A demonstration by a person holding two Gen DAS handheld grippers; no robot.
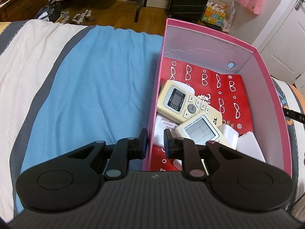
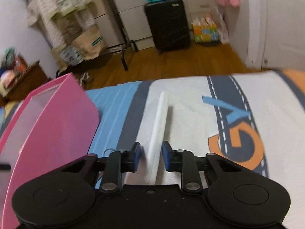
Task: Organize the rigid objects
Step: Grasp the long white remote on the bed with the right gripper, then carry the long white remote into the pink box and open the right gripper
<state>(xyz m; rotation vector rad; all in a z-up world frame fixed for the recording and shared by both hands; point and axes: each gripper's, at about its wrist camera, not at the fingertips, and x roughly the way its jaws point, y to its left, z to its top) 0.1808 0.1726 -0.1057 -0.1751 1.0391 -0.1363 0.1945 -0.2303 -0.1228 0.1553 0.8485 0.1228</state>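
On the bed (image 1: 95, 66) we held the left hand-held gripper (image 1: 156, 142) straddling the near left wall of the pink box (image 1: 209, 33), one finger outside and one inside; whether it pinched the wall, we could not tell. Inside the box lay two cream remotes (image 1: 183, 101), overlapping, on a red printed sheet (image 1: 225, 87), just ahead of that inner finger. Further right, our right hand-held gripper (image 2: 151, 156) stood released, its fingers on either side of a long white object (image 2: 158, 129) on the bedspread, not visibly touching it. The view was blurred.
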